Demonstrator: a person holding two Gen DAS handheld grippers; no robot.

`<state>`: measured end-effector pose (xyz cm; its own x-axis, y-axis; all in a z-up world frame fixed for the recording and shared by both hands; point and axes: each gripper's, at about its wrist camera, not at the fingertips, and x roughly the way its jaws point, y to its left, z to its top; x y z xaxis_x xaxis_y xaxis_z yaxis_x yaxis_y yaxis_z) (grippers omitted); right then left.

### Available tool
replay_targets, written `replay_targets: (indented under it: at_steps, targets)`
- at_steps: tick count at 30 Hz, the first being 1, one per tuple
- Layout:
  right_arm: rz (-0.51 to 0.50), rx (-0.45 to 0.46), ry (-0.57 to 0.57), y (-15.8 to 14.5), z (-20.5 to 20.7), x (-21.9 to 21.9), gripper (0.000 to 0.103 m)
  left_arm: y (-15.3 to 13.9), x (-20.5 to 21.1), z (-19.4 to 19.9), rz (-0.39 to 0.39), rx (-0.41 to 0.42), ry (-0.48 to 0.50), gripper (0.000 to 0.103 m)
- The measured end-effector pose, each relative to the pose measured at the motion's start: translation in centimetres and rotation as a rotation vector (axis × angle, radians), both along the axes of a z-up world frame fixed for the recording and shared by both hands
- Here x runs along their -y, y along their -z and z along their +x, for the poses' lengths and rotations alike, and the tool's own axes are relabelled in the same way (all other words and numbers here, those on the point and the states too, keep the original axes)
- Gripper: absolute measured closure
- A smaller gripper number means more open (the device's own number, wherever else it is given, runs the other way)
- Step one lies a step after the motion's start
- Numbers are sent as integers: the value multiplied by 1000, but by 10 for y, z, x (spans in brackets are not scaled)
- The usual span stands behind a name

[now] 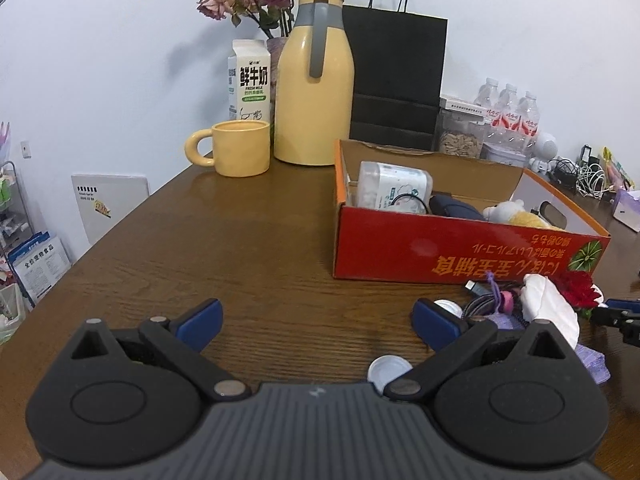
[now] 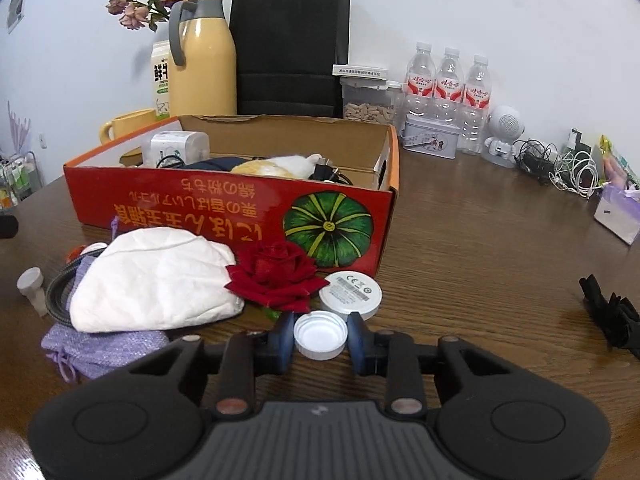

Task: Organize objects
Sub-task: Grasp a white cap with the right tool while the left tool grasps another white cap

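A small white plastic bottle cap (image 2: 320,334), hollow side up, sits on the brown wood-grain surface (image 2: 480,280) between the blue pads of the right gripper (image 2: 320,338). The jaws are narrow and appear to press the cap on both sides. Just beyond the cap lies a round white disc-shaped device (image 2: 350,294) with printed markings.

The landmark is a red cardboard box (image 2: 224,208) with an orange rim and a green pumpkin picture, open at the top. Inside it are a white plastic-wrapped pack (image 2: 178,148), a dark blue item, a yellow and white plush toy (image 2: 276,166) and black cables. In front of the box, touching one another, lie a red fabric rose (image 2: 276,274), a crumpled white cloth pouch (image 2: 156,286), a lilac knitted drawstring bag (image 2: 104,346) and a braided dark cable (image 2: 60,284).

The left gripper (image 1: 316,320) hovers over bare surface to the left of the box, its jaws wide apart and holding nothing. Beside its right finger a second white cap (image 1: 388,370) lies on the surface.

Behind the box stand a yellow ceramic mug (image 1: 240,148), a tall yellow thermos jug with a grey handle (image 1: 314,92), a white milk carton (image 1: 250,80), a black paper bag (image 1: 396,76) and three clear water bottles (image 2: 450,88).
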<state>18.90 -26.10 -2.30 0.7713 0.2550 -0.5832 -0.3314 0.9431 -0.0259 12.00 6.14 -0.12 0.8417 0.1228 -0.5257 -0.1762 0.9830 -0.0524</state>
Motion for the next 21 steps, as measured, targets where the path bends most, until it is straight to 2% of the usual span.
replay_targets:
  at_steps: [4,11,21]
  targets:
    - [21,63,23,-6,-9,2,76,4,-1,-1,-7,-14,0,0]
    - [54,245,82,-17,-39,7,76,17,7,-5,2,-62,45,0]
    - [73,259,82,-20,-41,9,76,32,17,3,22,-112,45,0]
